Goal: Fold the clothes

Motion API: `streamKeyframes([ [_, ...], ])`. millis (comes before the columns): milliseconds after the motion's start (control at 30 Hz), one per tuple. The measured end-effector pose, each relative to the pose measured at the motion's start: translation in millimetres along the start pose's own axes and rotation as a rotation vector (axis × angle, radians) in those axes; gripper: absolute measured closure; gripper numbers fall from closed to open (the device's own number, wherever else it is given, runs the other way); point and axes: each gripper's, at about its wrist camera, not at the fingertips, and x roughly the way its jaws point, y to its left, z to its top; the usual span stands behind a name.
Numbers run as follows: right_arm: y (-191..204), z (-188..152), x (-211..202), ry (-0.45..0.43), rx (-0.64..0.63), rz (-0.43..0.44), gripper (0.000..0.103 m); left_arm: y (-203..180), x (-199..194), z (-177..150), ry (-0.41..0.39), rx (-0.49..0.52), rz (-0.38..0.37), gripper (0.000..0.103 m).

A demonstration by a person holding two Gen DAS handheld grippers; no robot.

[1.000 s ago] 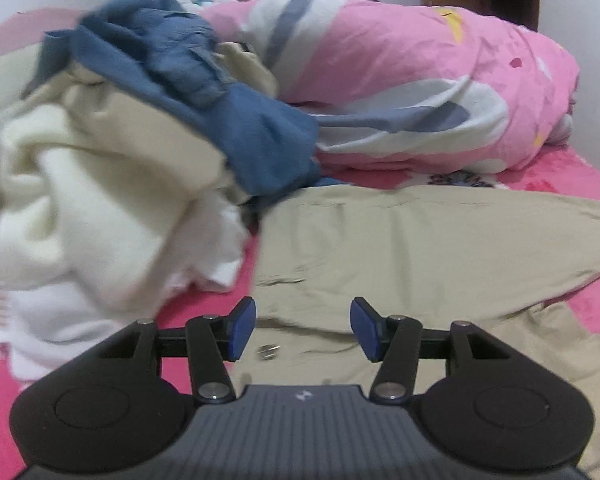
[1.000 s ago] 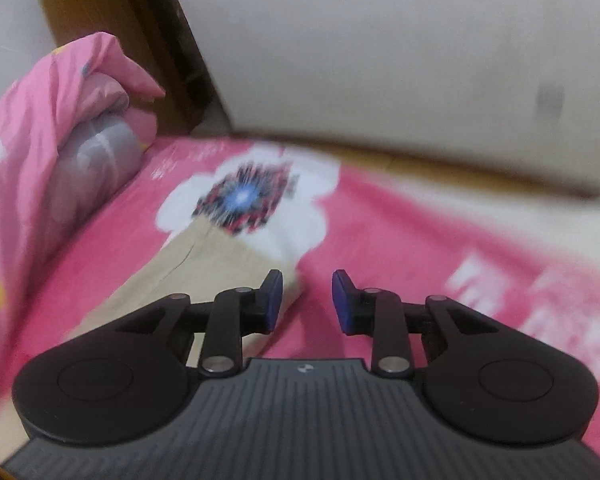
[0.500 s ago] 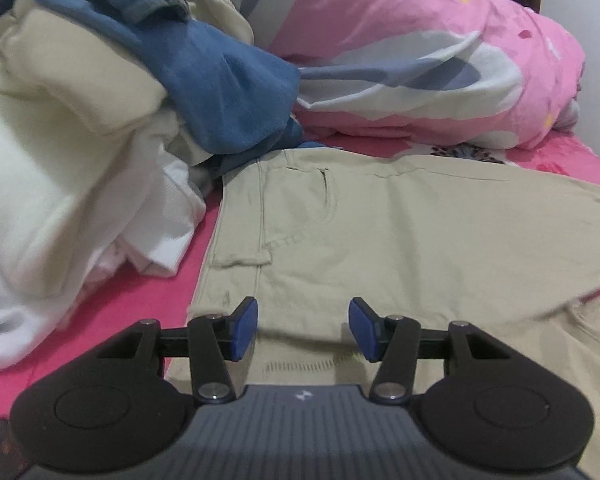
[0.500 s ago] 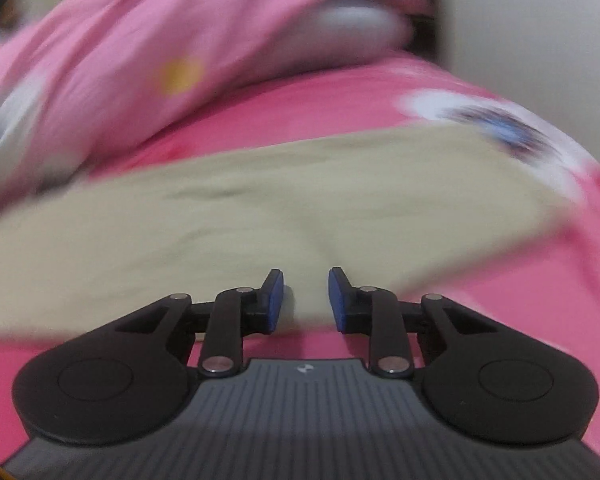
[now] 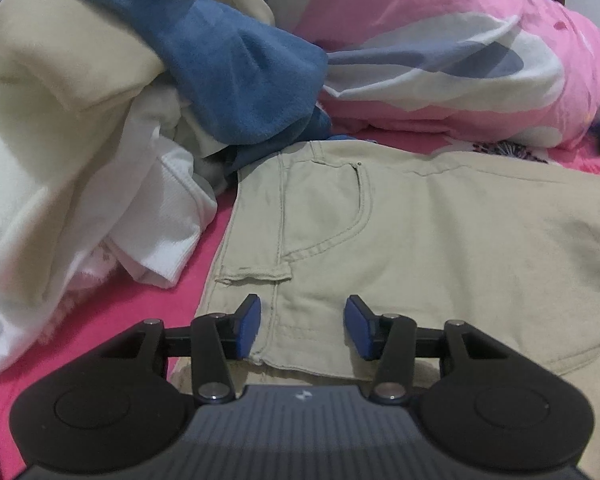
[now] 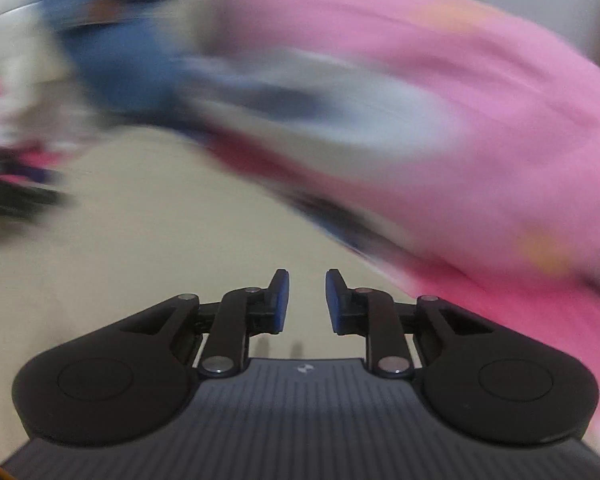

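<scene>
Khaki trousers [image 5: 440, 240] lie flat on the pink sheet, waistband and pocket toward my left gripper [image 5: 302, 328]. That gripper hovers low over the waistband corner. Its jaws are closing a little, the cloth lies under the gap, and the pads do not press on it. The right wrist view is badly blurred by motion. There my right gripper [image 6: 307, 300] is over the khaki trousers [image 6: 140, 240]; its narrow jaws are opening with nothing between them.
A heap of clothes is at the left: a cream garment [image 5: 52, 120], a white one [image 5: 168, 220] and a blue one [image 5: 240, 72]. A rolled pink duvet [image 5: 440, 52] lies along the back, and the pink sheet [image 5: 112, 320] shows beside the trousers.
My left gripper has sunk and moved in on the trousers' waistband, its gap slightly narrower. My right gripper has swung from the bed's far end round across the trousers toward the duvet and the heap.
</scene>
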Motion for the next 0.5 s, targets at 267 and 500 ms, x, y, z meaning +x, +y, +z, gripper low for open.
streamKeyframes([
  [267,54,90,201,0.102,0.035,0.085,0.086,6,1,-9,-0.063,-0.035,-0.027,0.053],
  [500,2,91,160,0.013,0.259,0.042,0.089,9,1,-9,-0.063,-0.053,-0.044,0.052],
])
